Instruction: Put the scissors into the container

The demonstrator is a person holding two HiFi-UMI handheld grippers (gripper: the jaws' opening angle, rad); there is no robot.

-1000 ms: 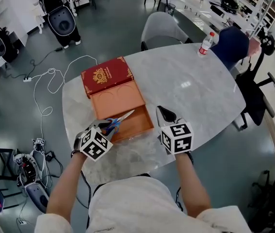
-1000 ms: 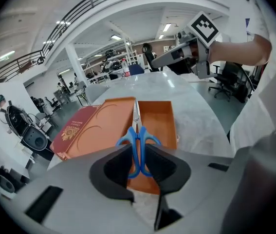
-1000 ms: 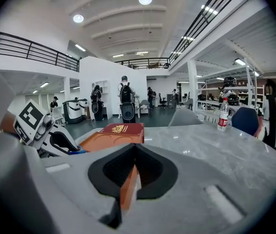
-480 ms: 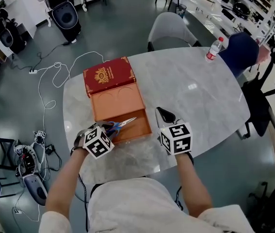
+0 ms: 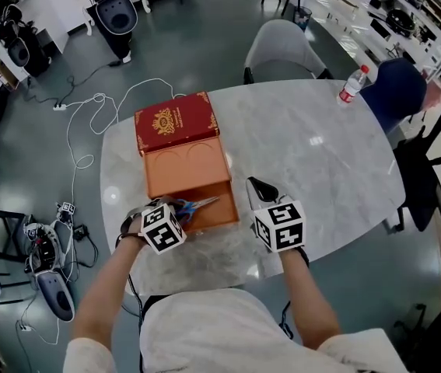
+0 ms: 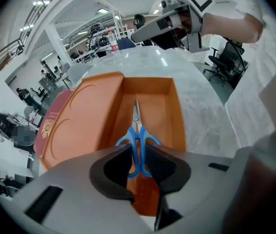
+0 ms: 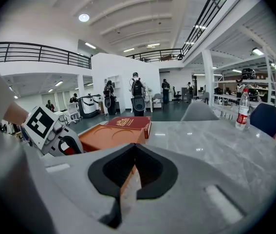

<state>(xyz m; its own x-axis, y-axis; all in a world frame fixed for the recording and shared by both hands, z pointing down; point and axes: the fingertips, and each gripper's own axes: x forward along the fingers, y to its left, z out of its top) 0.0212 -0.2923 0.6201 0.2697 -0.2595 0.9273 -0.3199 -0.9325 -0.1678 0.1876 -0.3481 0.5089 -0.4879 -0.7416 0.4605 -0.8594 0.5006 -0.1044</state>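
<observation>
The blue-handled scissors [image 5: 195,205] hang over the near, deep compartment of the open orange box [image 5: 148,179], blades pointing in toward the box's middle. My left gripper [image 5: 175,208] is shut on their handles at the box's near edge. In the left gripper view the scissors [image 6: 136,116] run straight ahead from my left gripper [image 6: 138,151] above the orange box [image 6: 179,116]. My right gripper [image 5: 257,185] is shut on nothing, just right of the box over the marble table [image 5: 306,146]. In the right gripper view the right gripper [image 7: 134,147] faces the orange box [image 7: 111,135].
The box's red lid [image 5: 175,120] lies open behind it. A water bottle [image 5: 350,86] stands at the table's far right edge. A grey chair [image 5: 282,49] and a dark blue one [image 5: 395,92] stand beyond the table. Cables [image 5: 80,123] trail on the floor to the left.
The left gripper has brought the scissors lower and flatter over the box's near compartment. The right gripper has stayed beside the box.
</observation>
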